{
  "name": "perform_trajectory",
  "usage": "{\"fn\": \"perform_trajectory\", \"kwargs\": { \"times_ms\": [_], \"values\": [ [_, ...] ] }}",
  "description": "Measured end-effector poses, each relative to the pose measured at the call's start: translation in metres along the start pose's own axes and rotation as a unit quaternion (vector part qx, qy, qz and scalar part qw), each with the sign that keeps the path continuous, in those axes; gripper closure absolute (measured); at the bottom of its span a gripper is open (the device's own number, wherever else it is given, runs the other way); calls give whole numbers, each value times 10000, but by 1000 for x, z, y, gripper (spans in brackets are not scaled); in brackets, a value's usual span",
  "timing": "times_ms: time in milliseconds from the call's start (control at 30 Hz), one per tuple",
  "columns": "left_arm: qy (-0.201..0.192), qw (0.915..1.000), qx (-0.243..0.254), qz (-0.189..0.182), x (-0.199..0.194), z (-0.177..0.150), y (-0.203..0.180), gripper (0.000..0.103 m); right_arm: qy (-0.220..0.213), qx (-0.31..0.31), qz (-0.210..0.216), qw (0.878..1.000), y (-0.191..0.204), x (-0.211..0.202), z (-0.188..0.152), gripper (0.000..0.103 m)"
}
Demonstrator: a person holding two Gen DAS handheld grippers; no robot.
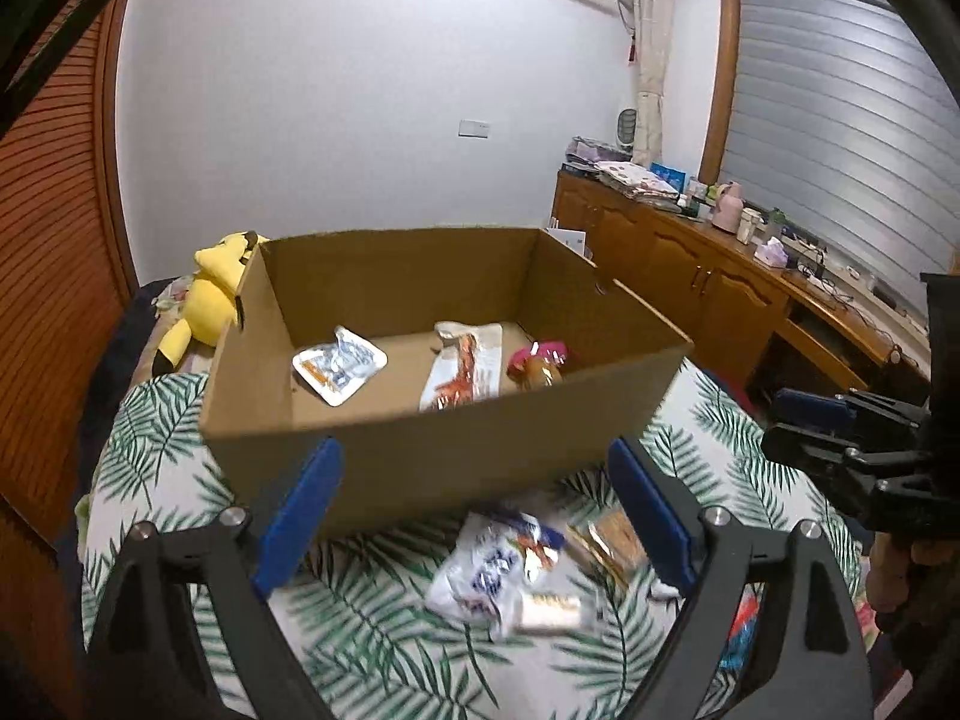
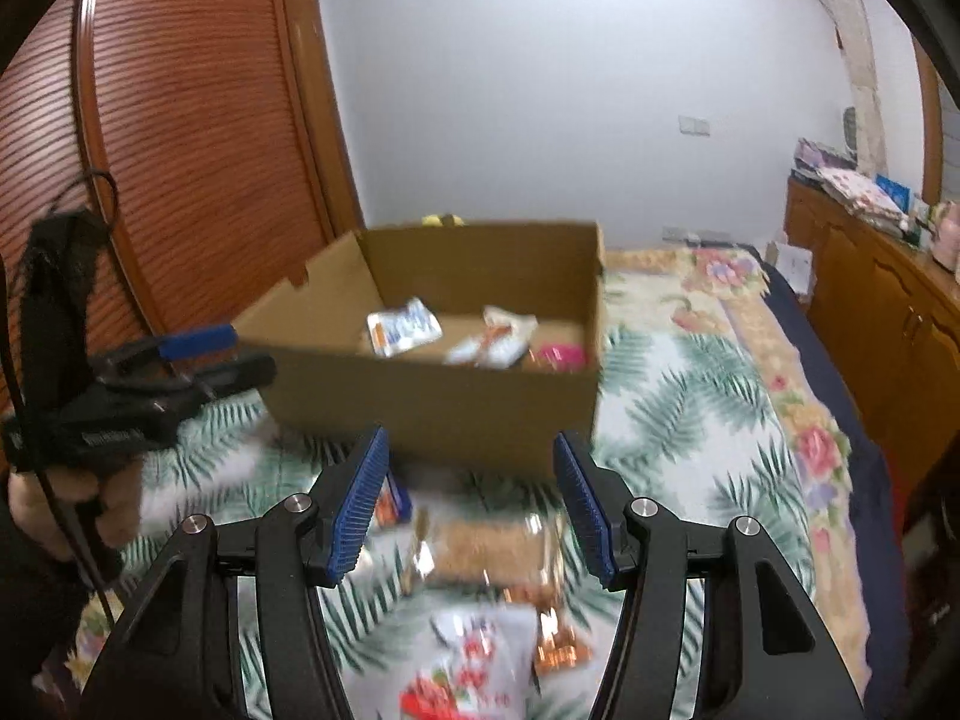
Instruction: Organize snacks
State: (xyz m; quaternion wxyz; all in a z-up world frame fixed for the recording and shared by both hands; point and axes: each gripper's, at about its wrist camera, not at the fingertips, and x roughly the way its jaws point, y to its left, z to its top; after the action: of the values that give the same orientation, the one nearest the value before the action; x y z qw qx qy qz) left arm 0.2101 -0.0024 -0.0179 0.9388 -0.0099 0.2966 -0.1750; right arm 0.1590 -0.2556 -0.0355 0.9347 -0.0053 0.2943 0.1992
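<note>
An open cardboard box [image 1: 390, 276] stands on the leaf-print cover [image 1: 372, 618]. It holds a silver-white packet [image 1: 339, 369], a long white packet with red print [image 1: 462, 375] and a pink-topped brown snack [image 1: 537, 366]. In front of it lie a white-and-blue packet [image 1: 486, 570] and a brown packet [image 1: 606, 540], both blurred. My left gripper [image 1: 474, 456] is open wide before the box's front wall, nothing between its pads. My right gripper [image 2: 471, 441] is open above the brown packet [image 2: 486, 546] and a white-and-red packet [image 2: 474, 660], gripping neither. The box [image 2: 432, 396] sits just beyond it.
A yellow plush toy [image 1: 207, 294] lies behind the box's left corner. A wooden cabinet [image 1: 720, 288] with cluttered top runs along the right. A louvred wooden door [image 1: 48, 276] is at the left. A hand [image 2: 54, 504] holds the left gripper [image 2: 198, 354].
</note>
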Motion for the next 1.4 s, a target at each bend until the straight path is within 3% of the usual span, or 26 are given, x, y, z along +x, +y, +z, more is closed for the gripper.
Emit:
{"fn": "perform_trajectory", "kwargs": {
  "times_ms": [267, 467, 1000, 1400],
  "values": [
    [136, 9998, -143, 29, -1, -52, -5, 13, 397, 207, -67, 9990, -5, -4, -52, 45],
    [290, 9994, -159, 117, 8, -73, -3, 13, 583, 271, -14, 9979, -2, -1, -73, 45],
    [697, 9976, -20, 34, 31, -100, -4, 13, 1135, 360, -83, 9929, -5, 33, -102, 45],
    [711, 9973, 154, -24, 31, -99, -24, 13, 1291, 148, -311, 9910, -1, 52, -100, 45]
  ]
}}
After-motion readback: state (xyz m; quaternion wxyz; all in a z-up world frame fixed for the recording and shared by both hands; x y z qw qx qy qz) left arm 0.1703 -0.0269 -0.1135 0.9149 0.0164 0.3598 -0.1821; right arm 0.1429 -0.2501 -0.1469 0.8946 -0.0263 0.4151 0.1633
